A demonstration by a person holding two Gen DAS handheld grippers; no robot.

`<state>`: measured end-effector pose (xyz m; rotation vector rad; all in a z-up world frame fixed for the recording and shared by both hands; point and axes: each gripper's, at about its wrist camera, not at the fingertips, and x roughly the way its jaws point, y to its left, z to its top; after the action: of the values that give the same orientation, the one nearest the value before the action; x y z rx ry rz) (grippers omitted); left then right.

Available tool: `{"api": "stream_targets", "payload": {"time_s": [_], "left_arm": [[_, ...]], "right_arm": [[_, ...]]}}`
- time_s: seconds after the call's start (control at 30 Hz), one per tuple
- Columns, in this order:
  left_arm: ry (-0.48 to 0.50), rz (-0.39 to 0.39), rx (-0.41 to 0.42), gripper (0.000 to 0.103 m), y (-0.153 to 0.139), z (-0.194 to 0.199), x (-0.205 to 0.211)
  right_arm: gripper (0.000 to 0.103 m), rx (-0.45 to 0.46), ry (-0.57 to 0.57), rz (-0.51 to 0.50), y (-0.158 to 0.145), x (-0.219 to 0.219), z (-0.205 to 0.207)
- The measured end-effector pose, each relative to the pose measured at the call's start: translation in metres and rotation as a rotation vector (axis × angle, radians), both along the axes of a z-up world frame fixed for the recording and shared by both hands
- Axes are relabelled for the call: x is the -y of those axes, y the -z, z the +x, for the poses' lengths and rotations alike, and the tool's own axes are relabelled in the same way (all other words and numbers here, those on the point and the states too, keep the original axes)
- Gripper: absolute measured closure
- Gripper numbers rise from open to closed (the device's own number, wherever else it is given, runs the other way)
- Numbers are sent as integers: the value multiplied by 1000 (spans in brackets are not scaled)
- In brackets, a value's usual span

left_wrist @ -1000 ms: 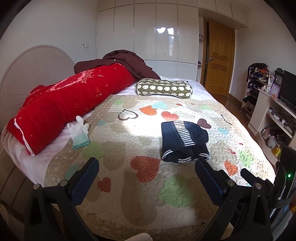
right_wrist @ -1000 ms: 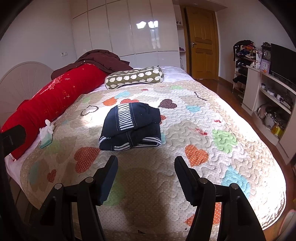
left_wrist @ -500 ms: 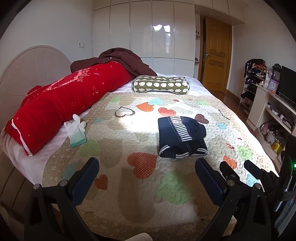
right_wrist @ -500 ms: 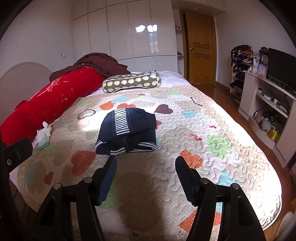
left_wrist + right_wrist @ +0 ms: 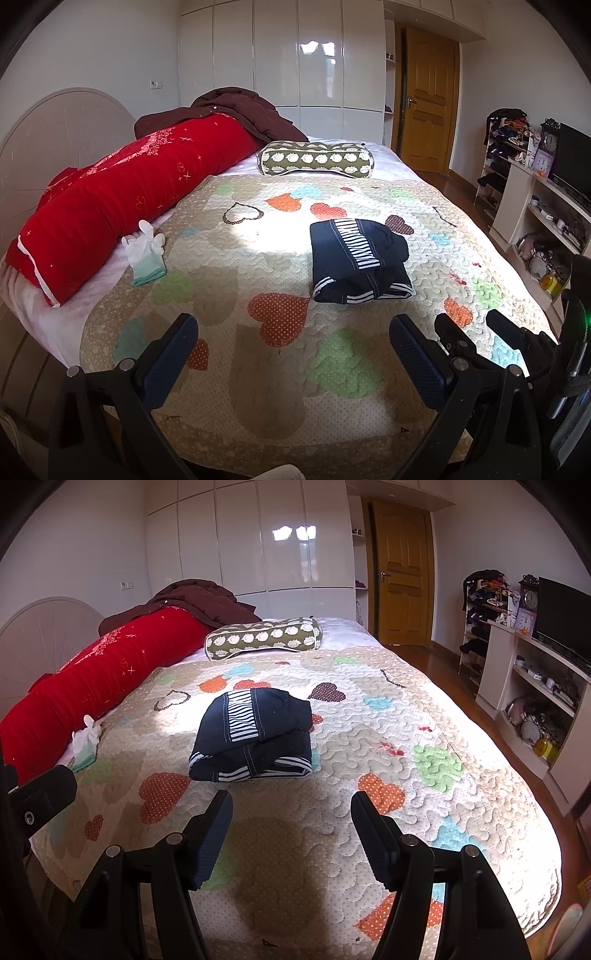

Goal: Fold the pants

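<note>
- Left wrist view shows the pants [image 5: 360,260] lying as a compact navy bundle with striped trim on the quilt [image 5: 266,369], near the middle of the bed, well apart from both tools.
- Left gripper [image 5: 291,354] hangs over the near edge of the bed, jaws wide and holding nothing.
- Right gripper [image 5: 291,834] sits likewise, jaws spread wide and empty, with the bundle just beyond its tips.
- Judging by the neat stack, the folding looks done or nearly so; what remains is probably only to press the top layer flat or leave it be.
- Any further move would call for reaching forward again and closing on the loose upper fold without dragging the layers underneath.
- No basket or box for the pants is in sight; the open shelves [image 5: 543,686] by the right wall hold small clutter too blurred to name.
- A glove [image 5: 146,254] lies beside the red bolster [image 5: 122,206].
</note>
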<state>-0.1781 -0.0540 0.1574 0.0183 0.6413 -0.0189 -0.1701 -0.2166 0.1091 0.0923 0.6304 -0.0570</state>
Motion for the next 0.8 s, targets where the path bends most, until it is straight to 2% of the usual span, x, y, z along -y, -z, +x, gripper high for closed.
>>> {"api": "stream_targets", "payload": {"time_s": [0.8], "left_arm": [[13,-17,-51,0,11,7,0]], "right_arm": [[31,-17,-10,-9,4,-2,1]]}}
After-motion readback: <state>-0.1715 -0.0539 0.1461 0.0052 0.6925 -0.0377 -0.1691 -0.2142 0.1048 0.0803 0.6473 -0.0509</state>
